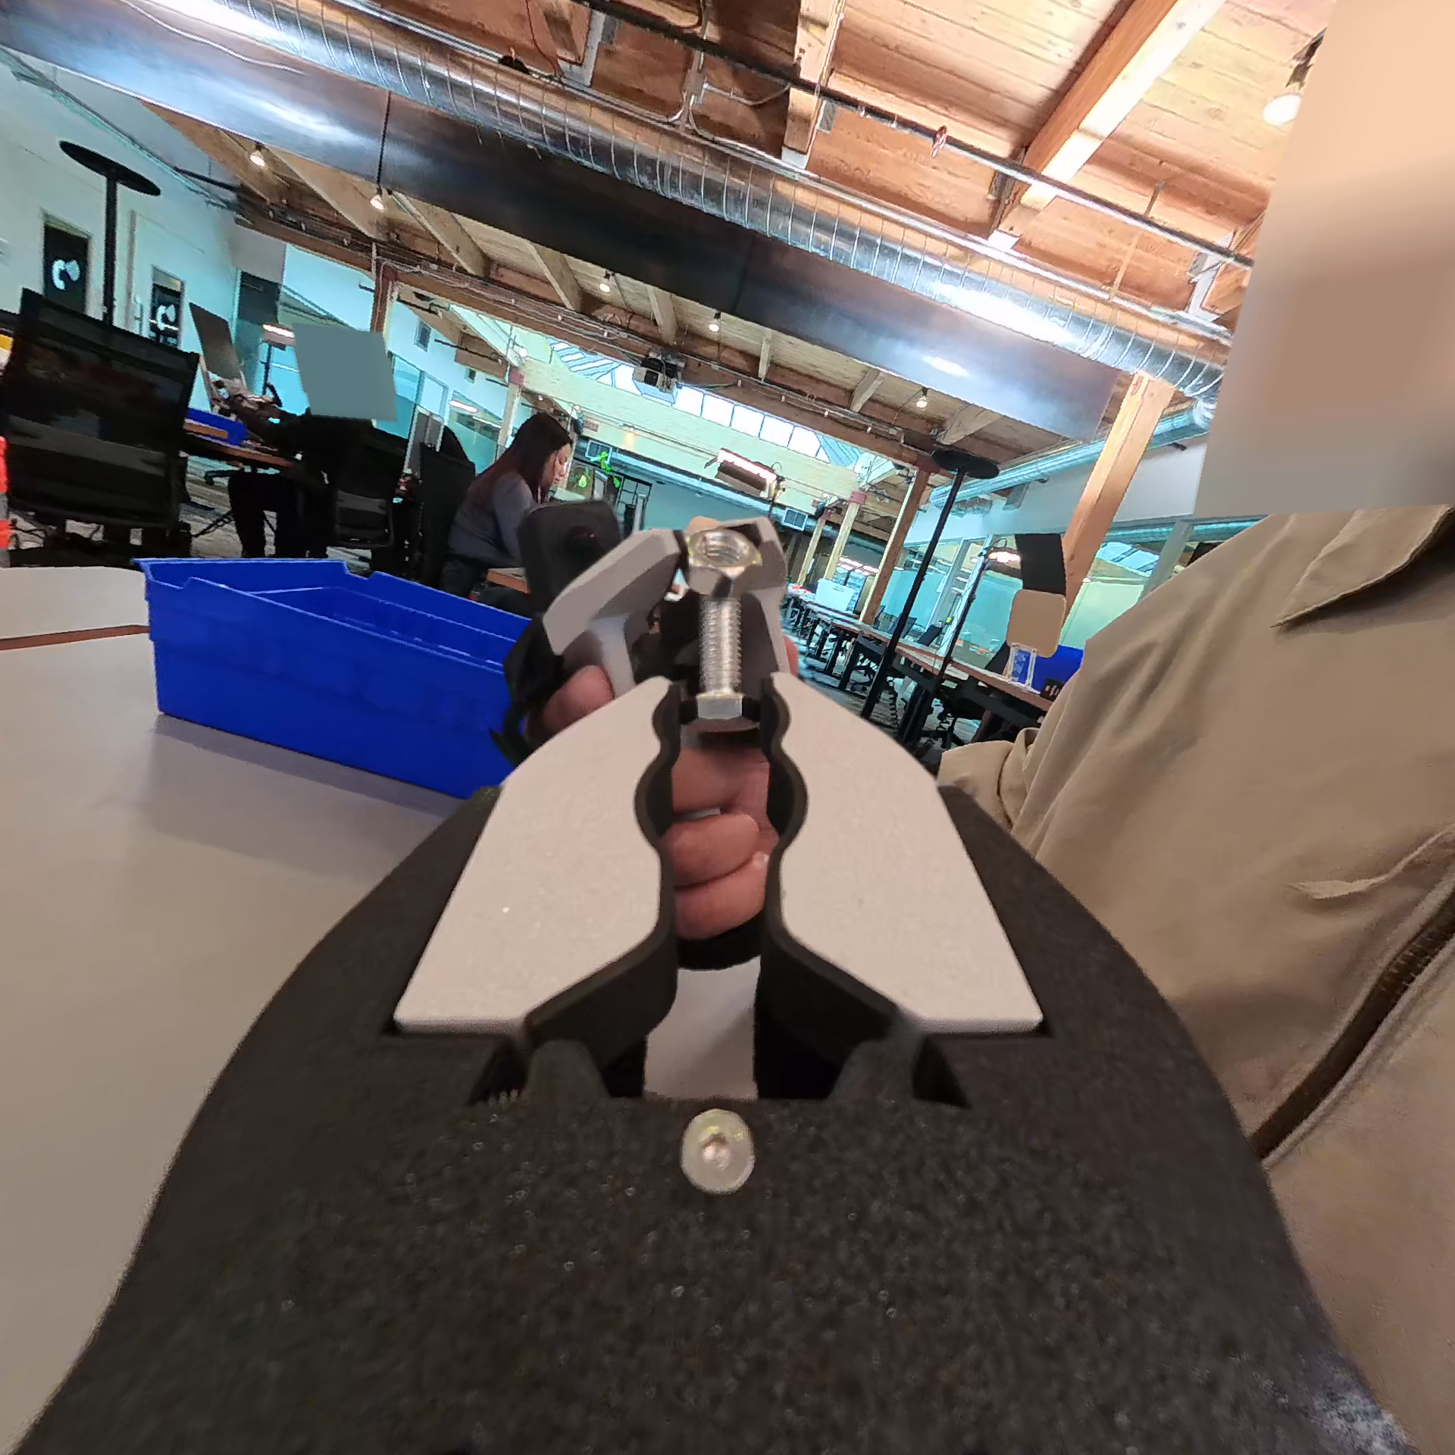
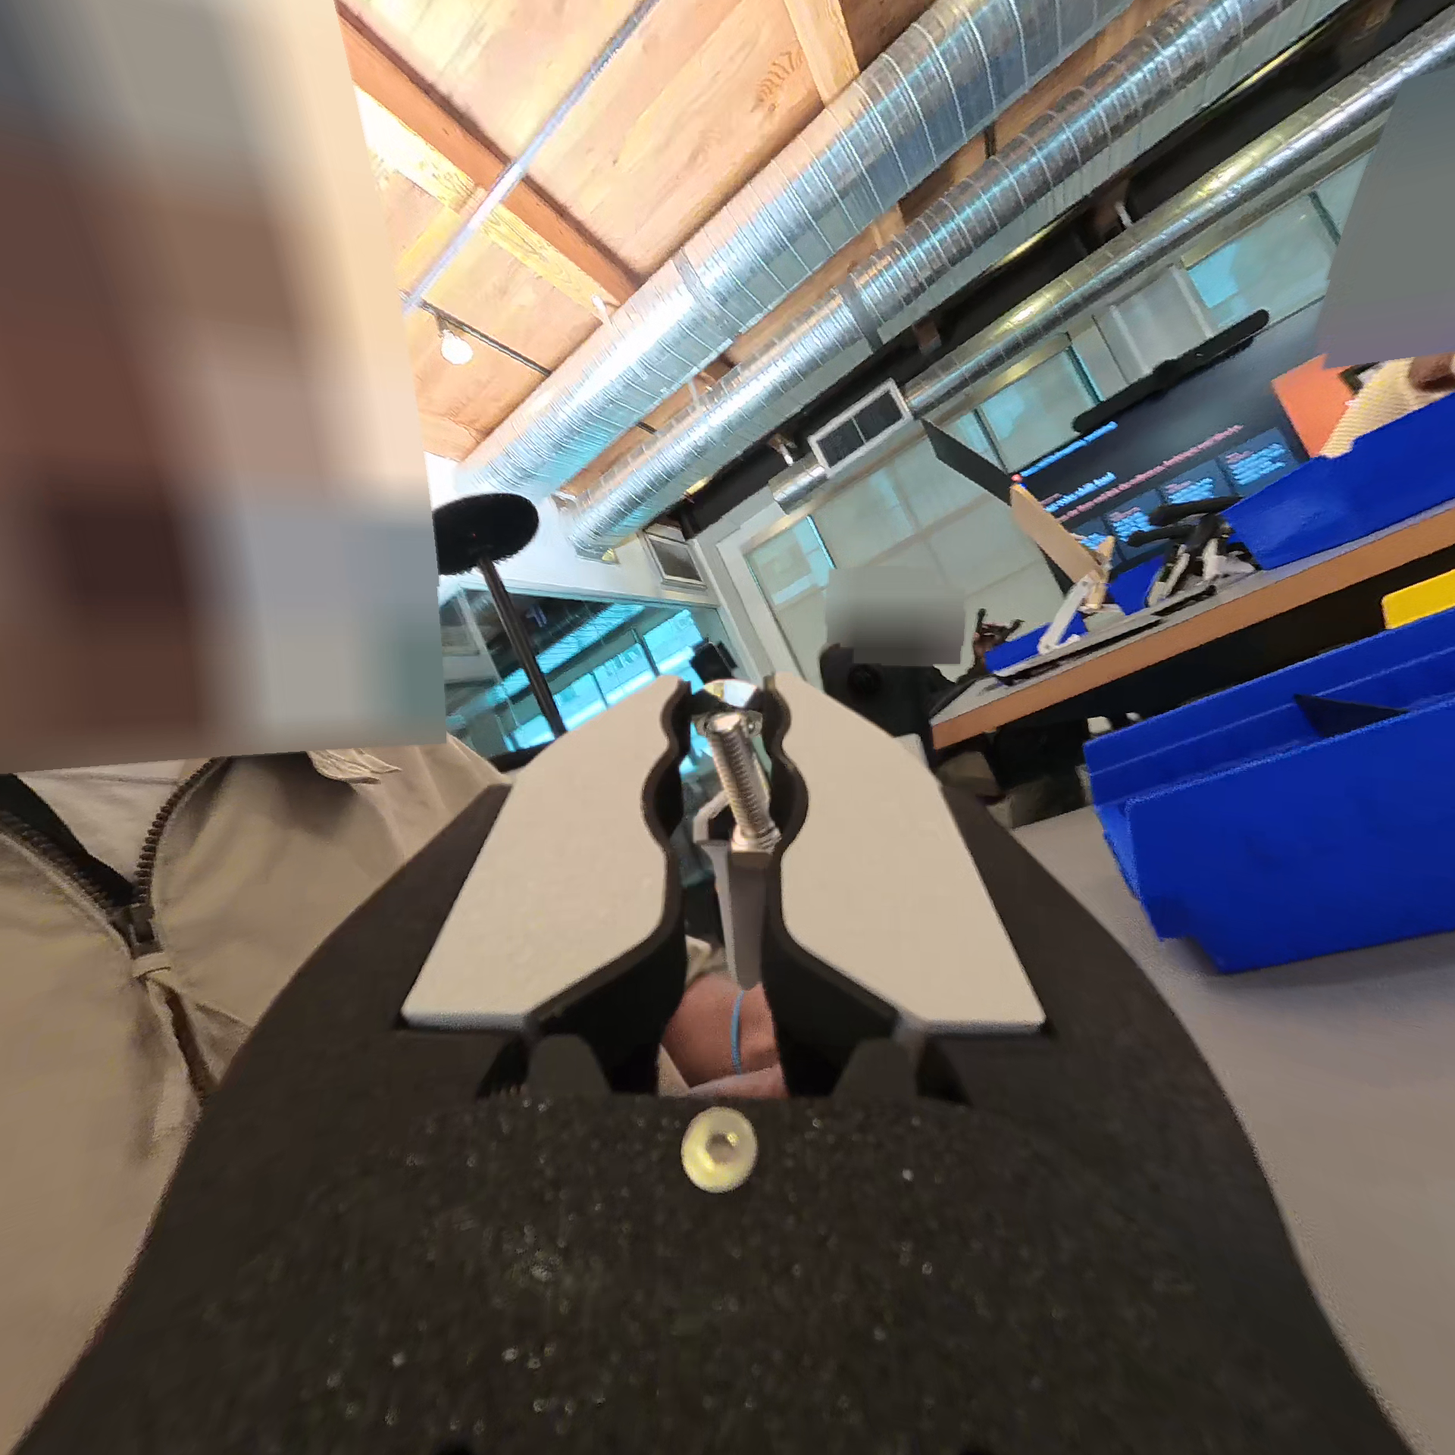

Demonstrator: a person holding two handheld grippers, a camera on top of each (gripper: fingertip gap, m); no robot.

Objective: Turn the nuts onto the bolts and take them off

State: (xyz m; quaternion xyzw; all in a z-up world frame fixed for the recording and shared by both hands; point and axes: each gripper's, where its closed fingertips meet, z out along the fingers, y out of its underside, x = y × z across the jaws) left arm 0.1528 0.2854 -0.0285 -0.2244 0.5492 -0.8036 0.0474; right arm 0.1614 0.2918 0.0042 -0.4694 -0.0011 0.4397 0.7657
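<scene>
Bolt (image 1: 718,660) head clamped in left claw (image 1: 720,708); right claw (image 1: 712,563) grips nut (image 1: 718,551), seemingly at tip.

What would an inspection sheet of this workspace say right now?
Surface: grey table, mostly bare.
Job's things: one bolt held in the air, with a nut at the tip of its thread; how far it is screwed on cannot be told.
Clutter: blue bin on the table; its contents are hidden.
Grippers: left gripper has its jaws closed on the bolt's head; right gripper has its jaws closed on the nut.
Cables: thin blue cord by the hand behind the right gripper.
Surroundings: open office with silver ducts under a wooden ceiling, desks, and seated people.
</scene>
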